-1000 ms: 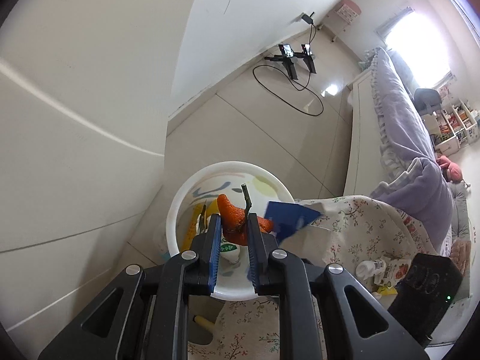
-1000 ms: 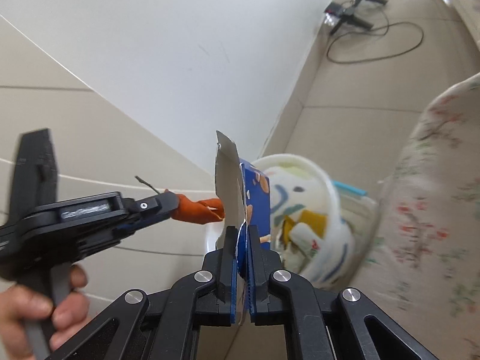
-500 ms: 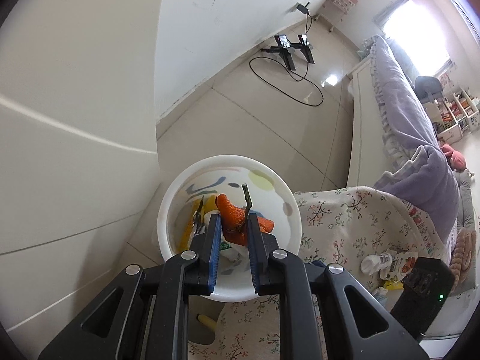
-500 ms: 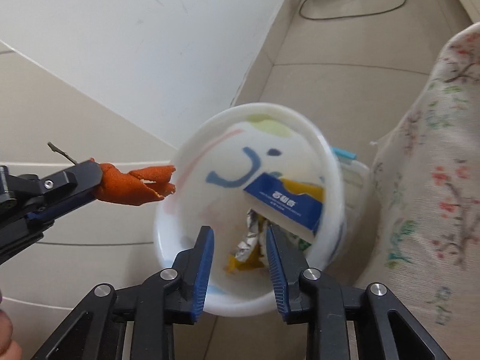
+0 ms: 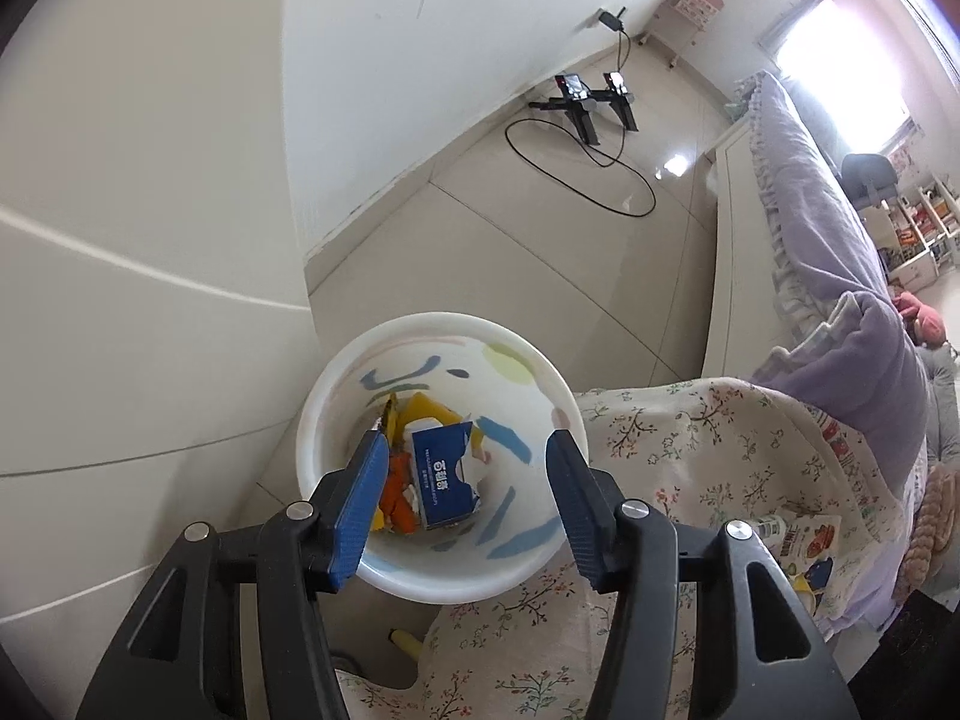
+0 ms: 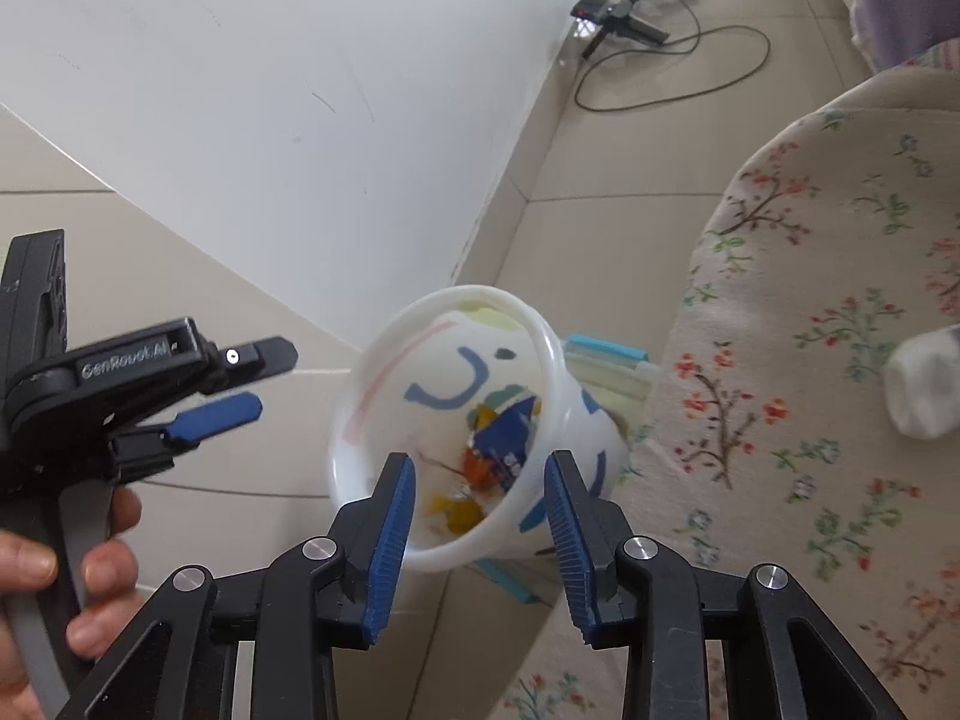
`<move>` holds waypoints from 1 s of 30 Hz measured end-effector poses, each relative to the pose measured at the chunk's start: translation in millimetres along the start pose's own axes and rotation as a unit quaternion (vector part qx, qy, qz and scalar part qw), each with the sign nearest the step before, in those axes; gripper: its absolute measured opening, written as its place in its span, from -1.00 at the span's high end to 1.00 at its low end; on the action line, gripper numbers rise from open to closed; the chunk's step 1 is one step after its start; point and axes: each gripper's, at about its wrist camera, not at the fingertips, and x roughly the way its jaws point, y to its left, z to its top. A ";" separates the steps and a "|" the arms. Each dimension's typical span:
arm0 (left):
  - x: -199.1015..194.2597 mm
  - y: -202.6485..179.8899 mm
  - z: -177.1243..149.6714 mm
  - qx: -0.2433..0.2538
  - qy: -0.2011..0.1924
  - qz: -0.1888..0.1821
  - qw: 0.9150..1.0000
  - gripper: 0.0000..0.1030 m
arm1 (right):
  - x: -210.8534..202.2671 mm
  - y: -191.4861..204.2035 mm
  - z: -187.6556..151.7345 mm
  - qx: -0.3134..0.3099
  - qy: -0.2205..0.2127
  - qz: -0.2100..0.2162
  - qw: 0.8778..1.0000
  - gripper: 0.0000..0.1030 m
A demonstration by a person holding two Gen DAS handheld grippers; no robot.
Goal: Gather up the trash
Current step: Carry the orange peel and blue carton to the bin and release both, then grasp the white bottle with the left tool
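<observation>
A white trash bin (image 5: 336, 396) painted with a smiley face stands on the floor beside the table; it also shows in the right wrist view (image 6: 360, 384). Inside lie a blue carton (image 5: 444, 483), orange peel (image 5: 397, 495) and yellow scraps. The carton (image 6: 507, 435) and peel (image 6: 477, 468) show in the right wrist view too. My left gripper (image 5: 465, 495) is open and empty above the bin; it shows at left in the right wrist view (image 6: 264, 378). My right gripper (image 6: 480, 519) is open and empty just above the bin's near rim.
A table with a floral cloth (image 5: 690, 480) stands right of the bin, holding a snack packet (image 5: 807, 543) and a small white bottle (image 6: 924, 384). A black stand with a cable (image 5: 591, 108) is on the tiled floor by the wall. A bed with purple bedding (image 5: 828, 192) is far right.
My left gripper opened and let the orange peel fall into the bin. My right gripper had let go of the blue carton into the bin and now stands wider open.
</observation>
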 end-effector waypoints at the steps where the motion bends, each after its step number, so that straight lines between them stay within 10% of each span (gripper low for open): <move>1: -0.4 -6.4 -2.0 0.008 0.000 -0.002 1.000 -0.12 | -7.8 -1.5 -0.4 -0.005 -0.003 -0.005 1.000 0.19; 11: -4.2 -100.0 -37.6 0.137 -0.009 -0.040 0.990 -0.12 | -120.1 -50.2 8.3 -0.004 -0.062 -0.078 0.995 0.04; 30: 71.3 -248.6 -123.0 0.367 0.055 -0.029 0.928 -0.29 | -197.5 -183.1 -26.3 0.073 -0.070 -0.165 0.981 -0.12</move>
